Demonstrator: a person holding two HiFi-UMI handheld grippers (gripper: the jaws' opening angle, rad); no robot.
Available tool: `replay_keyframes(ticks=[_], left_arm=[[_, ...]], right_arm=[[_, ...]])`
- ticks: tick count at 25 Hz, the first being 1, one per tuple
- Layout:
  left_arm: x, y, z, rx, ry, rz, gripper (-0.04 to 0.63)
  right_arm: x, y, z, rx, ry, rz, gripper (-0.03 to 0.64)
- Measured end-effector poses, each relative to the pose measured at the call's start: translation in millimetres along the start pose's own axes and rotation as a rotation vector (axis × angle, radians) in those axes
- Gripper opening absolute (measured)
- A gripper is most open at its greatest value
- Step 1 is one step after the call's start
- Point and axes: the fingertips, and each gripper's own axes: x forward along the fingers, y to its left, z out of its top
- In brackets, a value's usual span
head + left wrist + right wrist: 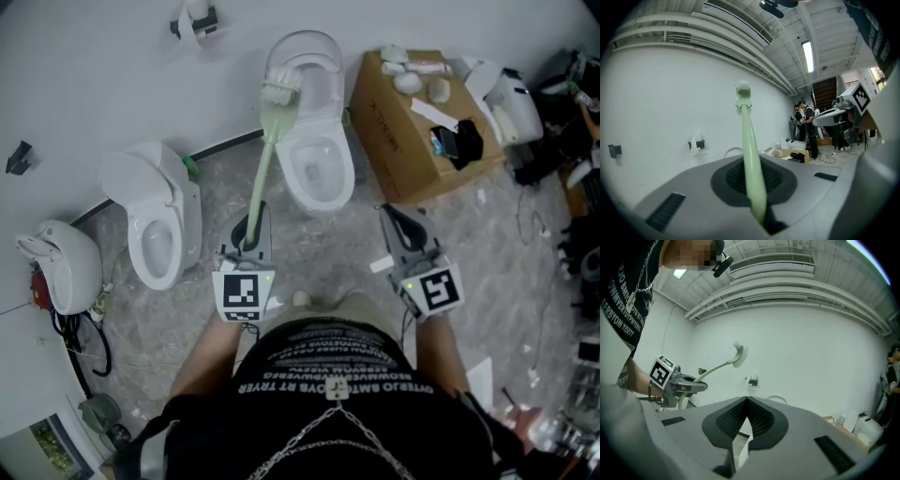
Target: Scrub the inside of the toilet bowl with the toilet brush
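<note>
The left gripper (pixel 251 225) was clamped on the pale green handle of the toilet brush (pixel 265 159). Its bristles were raised toward 12 o'clock over the left edge of the toilet bowl (pixel 314 202), not inside it. The right gripper (pixel 398 217), at the left one's 3 o'clock, had its jaws together. A cardboard box (pixel 403 141) crowded the bowl's 3 o'clock side. Bare floor (pixel 319 253) lay open at its 6 o'clock.
</note>
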Motion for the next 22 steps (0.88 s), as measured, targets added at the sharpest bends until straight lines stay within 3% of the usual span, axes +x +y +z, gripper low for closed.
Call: replay_keyframes(ticks=[8,18,22], left_arm=[[25,-13,1,0.02,0.023,-0.036,0.002],[76,2,3,-0.058,0.058,0.131,0.002],[100,0,8,-0.048,0.068,0.132,0.002]], right_arm=[[6,-28,-18,0.037,0.011,-0.016,0.003],[51,-86,-25,0.033,0.014,0.057,0.003],[75,-110,-26,0.033,0.012,0.108,0.003]])
